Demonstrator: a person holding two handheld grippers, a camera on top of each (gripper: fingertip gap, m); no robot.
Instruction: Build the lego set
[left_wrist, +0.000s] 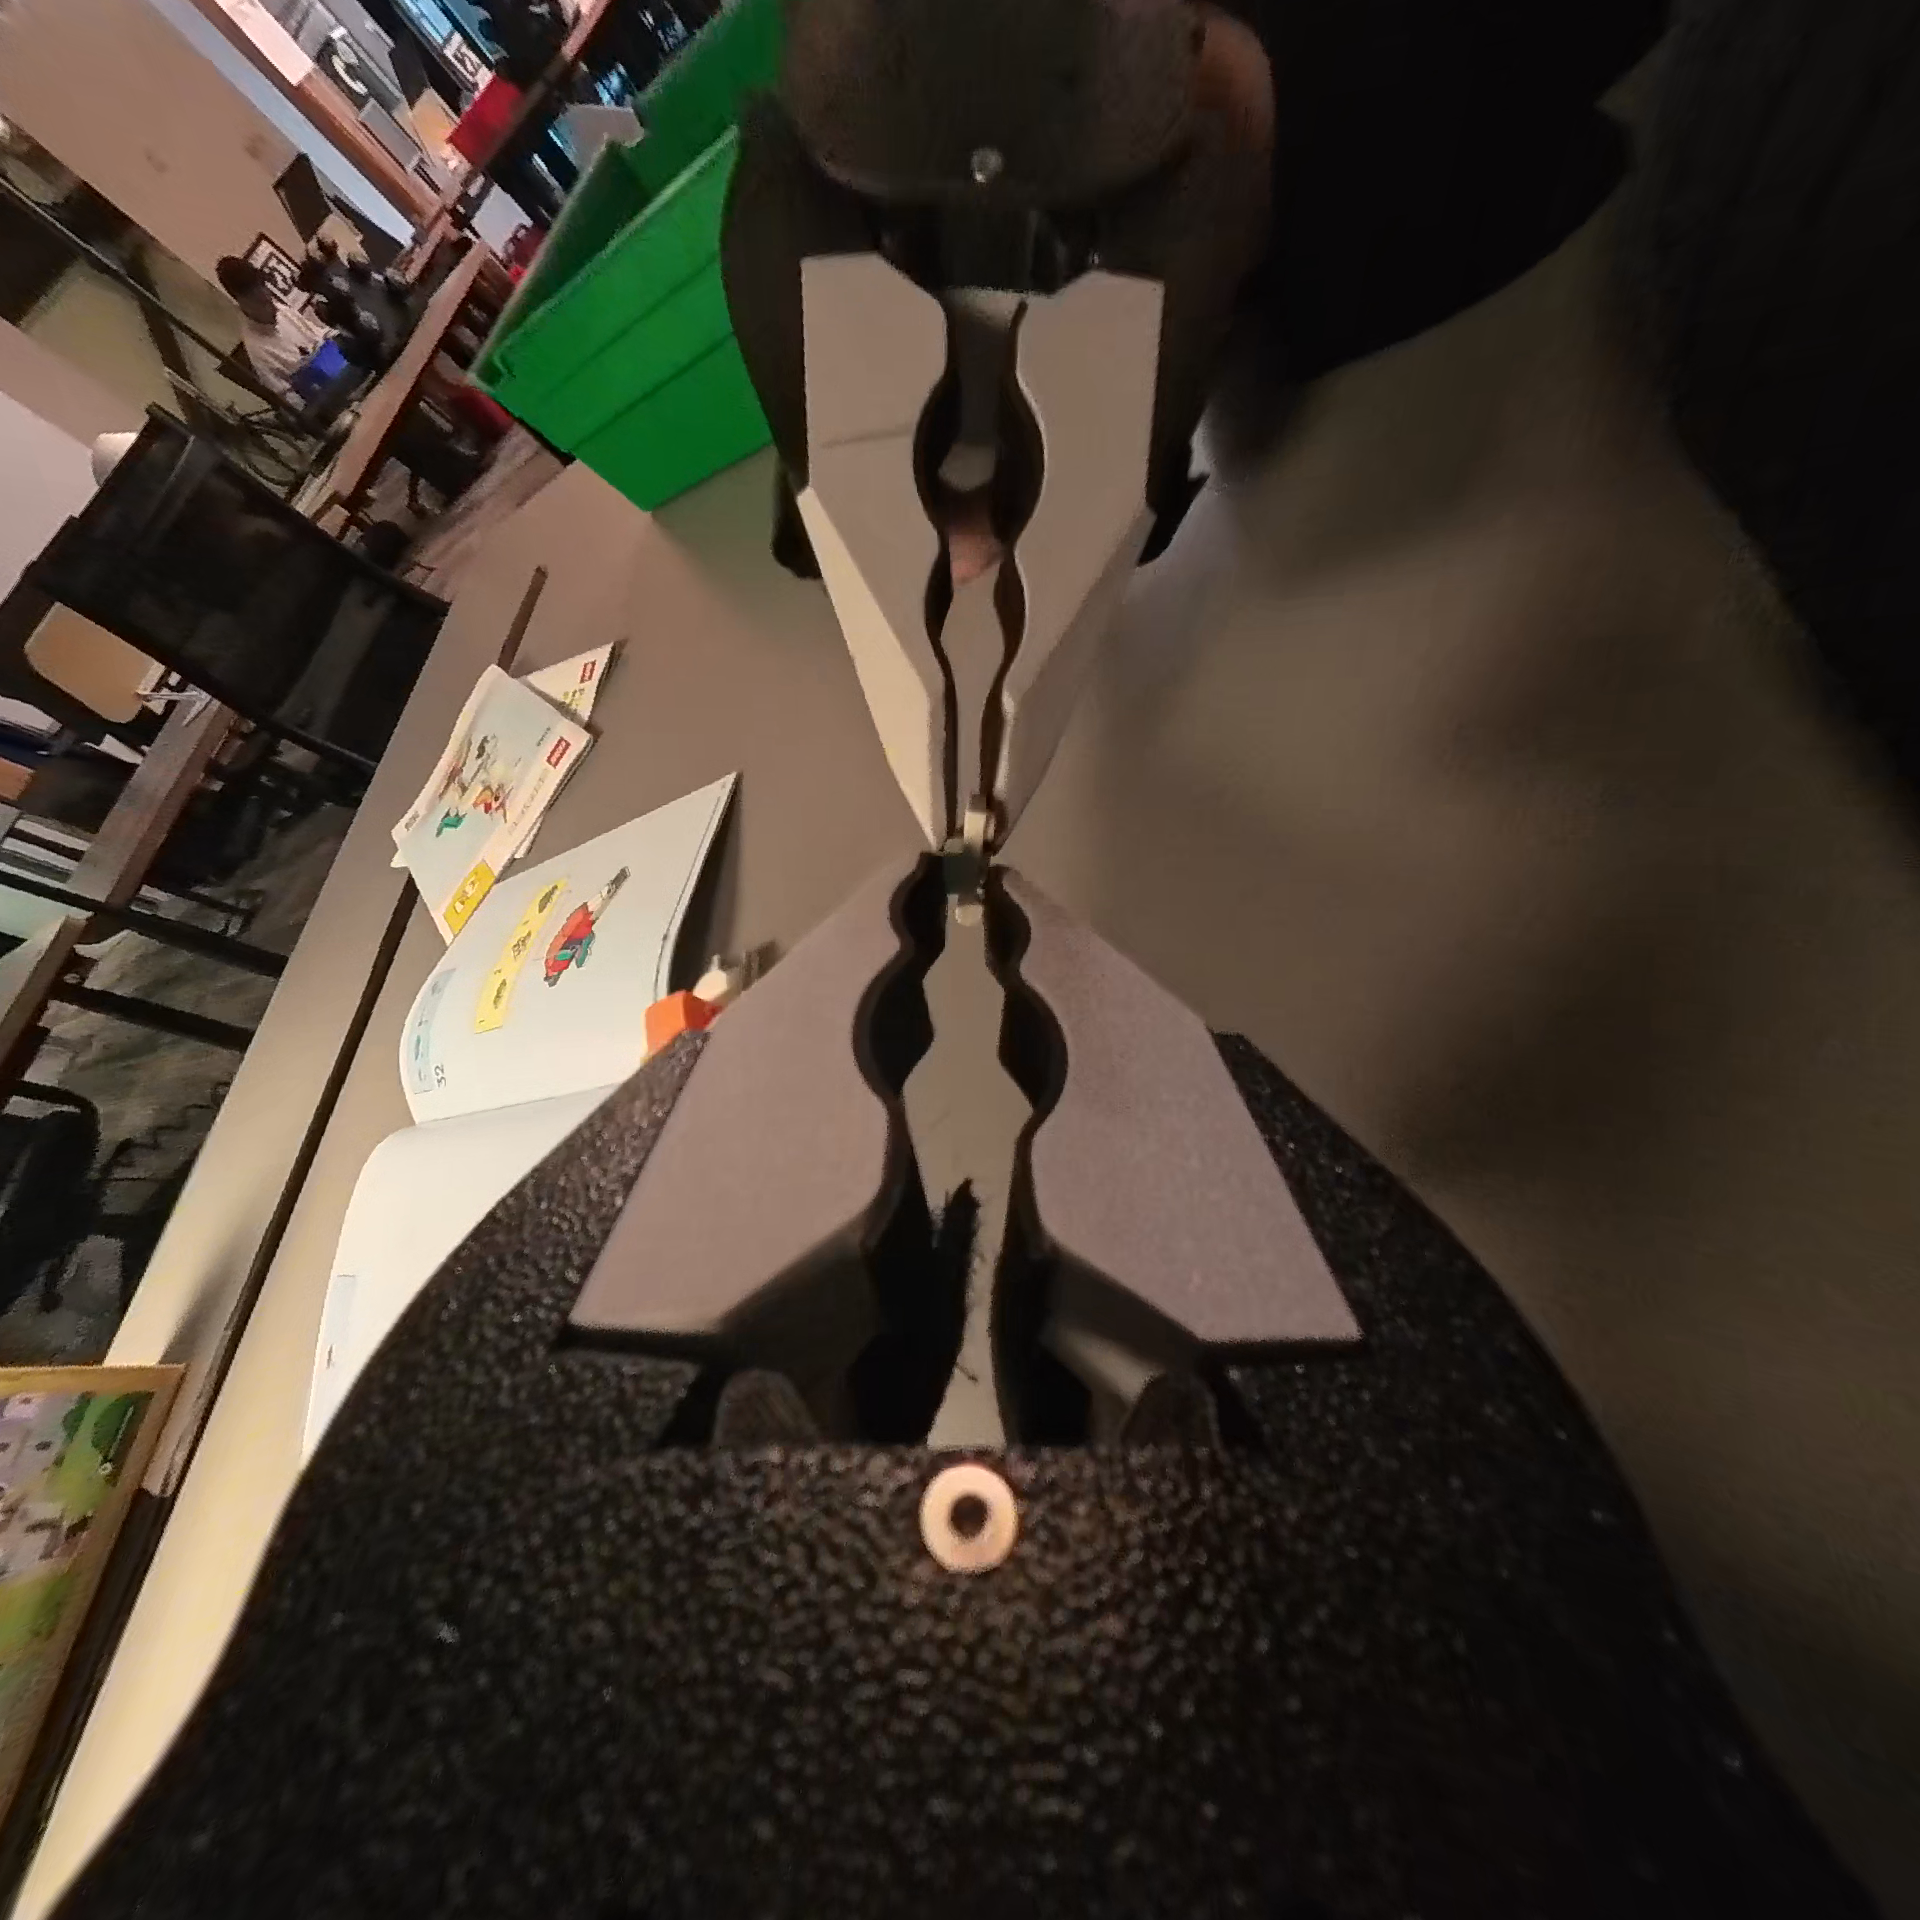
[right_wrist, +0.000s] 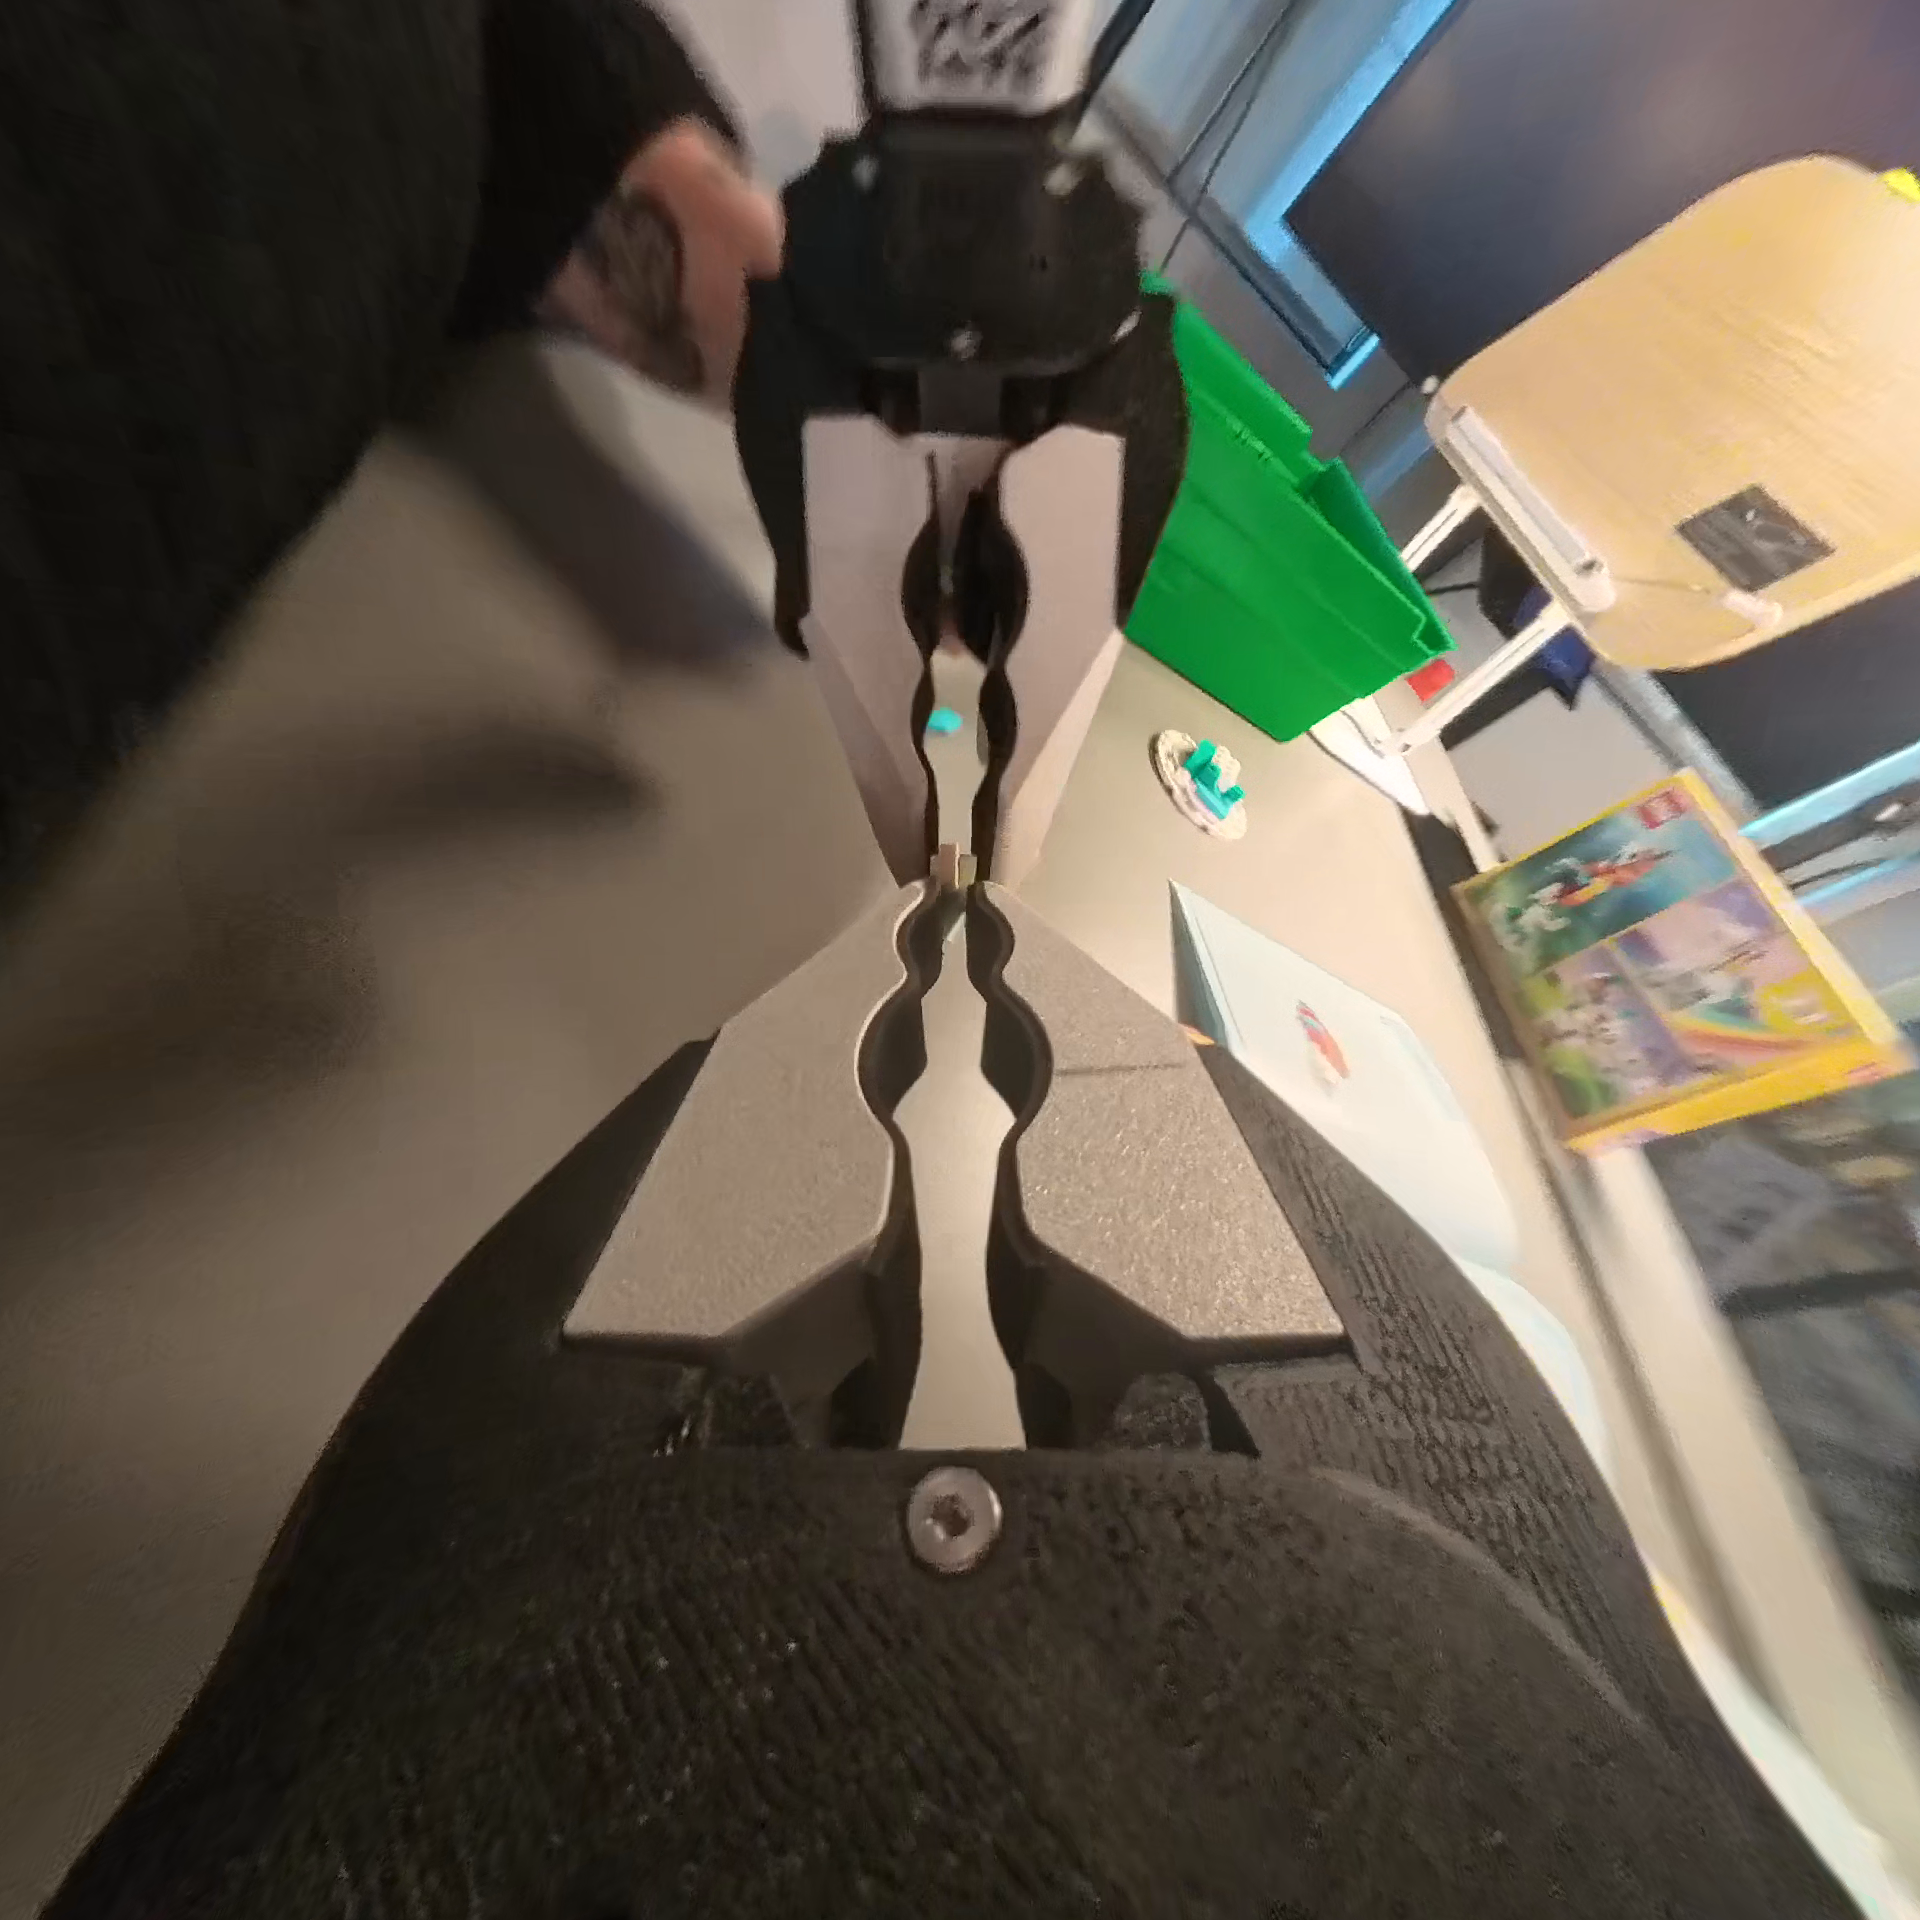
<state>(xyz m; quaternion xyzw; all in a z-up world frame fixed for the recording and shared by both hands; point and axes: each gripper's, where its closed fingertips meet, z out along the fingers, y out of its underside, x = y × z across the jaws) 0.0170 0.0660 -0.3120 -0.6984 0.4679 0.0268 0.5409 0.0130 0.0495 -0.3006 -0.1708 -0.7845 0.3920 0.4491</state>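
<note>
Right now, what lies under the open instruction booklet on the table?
The open instruction booklet lies flat on the grey table, beside two smaller booklets. An orange brick sits at its edge. Whatever lies under its pages is covered, and the left gripper hides its near part.

Small pale grey lego piece (left_wrist: 975, 831), held in mid-air, touching a darker small piece (left_wrist: 960, 871)

I'm working in what looks like an office or lab workspace: a long grey tabletop (left_wrist: 727, 582) carries green plastic bins (left_wrist: 623, 353), more desks with a dark monitor (left_wrist: 208, 582) stand far left, and a person (left_wrist: 265, 322) sits at another desk beyond.
</note>
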